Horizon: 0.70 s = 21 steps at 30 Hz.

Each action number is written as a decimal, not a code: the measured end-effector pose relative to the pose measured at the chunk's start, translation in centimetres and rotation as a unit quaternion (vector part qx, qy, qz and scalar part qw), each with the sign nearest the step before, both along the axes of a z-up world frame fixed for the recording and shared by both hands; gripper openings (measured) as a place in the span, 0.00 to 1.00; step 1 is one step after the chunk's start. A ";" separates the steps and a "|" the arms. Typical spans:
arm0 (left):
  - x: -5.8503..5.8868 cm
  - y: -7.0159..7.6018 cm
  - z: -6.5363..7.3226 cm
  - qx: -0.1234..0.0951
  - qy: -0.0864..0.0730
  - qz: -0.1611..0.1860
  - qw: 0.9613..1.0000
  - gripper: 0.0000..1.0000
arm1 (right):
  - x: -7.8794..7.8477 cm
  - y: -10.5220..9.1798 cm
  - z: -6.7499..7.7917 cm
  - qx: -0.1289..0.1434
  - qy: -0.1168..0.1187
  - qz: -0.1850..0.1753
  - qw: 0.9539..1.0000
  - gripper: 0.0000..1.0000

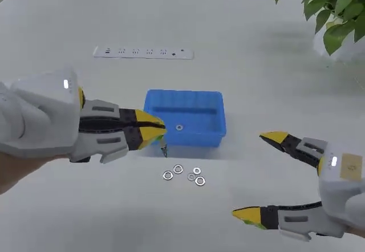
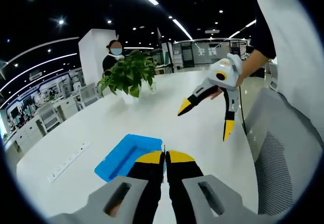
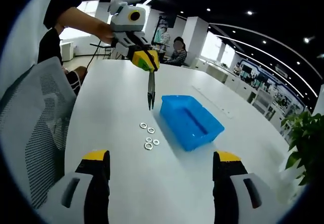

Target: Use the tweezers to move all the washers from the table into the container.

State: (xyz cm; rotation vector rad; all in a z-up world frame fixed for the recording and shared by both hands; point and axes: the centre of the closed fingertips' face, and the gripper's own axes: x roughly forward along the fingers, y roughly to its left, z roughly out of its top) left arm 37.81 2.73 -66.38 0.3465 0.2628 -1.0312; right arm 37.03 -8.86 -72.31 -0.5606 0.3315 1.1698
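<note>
Down on the white counter point(image 1: 262, 64), five washers point(image 1: 183, 174) are lying in a loose cluster just in front of the blue container point(image 1: 183, 118). One more washer point(image 1: 179, 127) is already sitting inside it. The left gripper point(image 1: 159, 131) is hovering by the container's near left corner, its jaws pinching tight on the tweezers point(image 1: 163, 148). The tweezer tips are pointing down, near the cluster but apart from every washer. Whether they are touching the counter, I cannot tell.

The right gripper view is giving the cleaner angle. The tweezers point(image 3: 151, 89) are hanging straight down from the left gripper point(image 3: 146, 61), with the washers point(image 3: 148, 135) lying just beyond the tips, beside the container point(image 3: 191, 120).

The right gripper point(image 1: 256, 175) is hanging off to the right, well apart from the washers, its jaws spread wide and gripping nothing. The left gripper view is catching the right gripper point(image 2: 202, 126) gaping the same way.

As for writing, a power strip point(image 1: 142, 52) is lying beyond the container, its markings too small to read. A tan label point(image 1: 351, 166) on the right gripper's body is coming through too blurred to make out. A leafy plant point(image 1: 331, 7) is leaning in at the far right corner.
</note>
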 end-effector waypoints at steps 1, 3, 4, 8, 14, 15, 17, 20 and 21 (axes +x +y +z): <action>-0.2 0.0 -0.3 -0.001 0.003 0.000 1.000 0.06 | -0.1 -0.1 0.0 0.001 0.003 -0.002 1.000 0.87; -0.7 0.0 -1.0 0.000 0.013 0.000 1.000 0.06 | -0.4 -0.3 -0.2 -0.001 0.009 -0.005 1.000 0.91; -0.9 0.0 -1.4 0.003 0.015 -0.001 1.000 0.06 | -0.4 -0.4 -0.3 -0.003 0.010 -0.007 1.000 0.94; -1.2 0.0 -2.6 0.007 0.028 0.002 1.000 0.06 | -0.8 -1.0 -1.1 -0.019 0.020 -0.021 0.999 1.00; -0.9 -0.6 -3.2 -0.001 0.036 -0.001 0.999 0.06 | -1.6 -0.7 -1.2 -0.012 0.038 -0.020 0.999 1.00; -0.8 -0.7 -3.3 0.000 0.036 -0.002 0.999 0.06 | -1.7 -0.6 -1.2 -0.011 0.038 -0.020 0.999 1.00; -0.7 -1.0 -3.5 0.001 0.037 -0.006 0.999 0.06 | -1.8 -0.4 -1.1 -0.005 0.040 -0.020 0.999 1.00; -0.7 -1.2 -3.9 0.010 0.037 -0.013 0.999 0.06 | -1.9 -0.1 -1.3 -0.003 0.045 -0.018 0.999 1.00; -0.7 -1.2 -3.9 0.011 0.038 -0.014 0.999 0.06 | -1.9 0.0 -1.4 -0.003 0.046 -0.018 0.999 1.00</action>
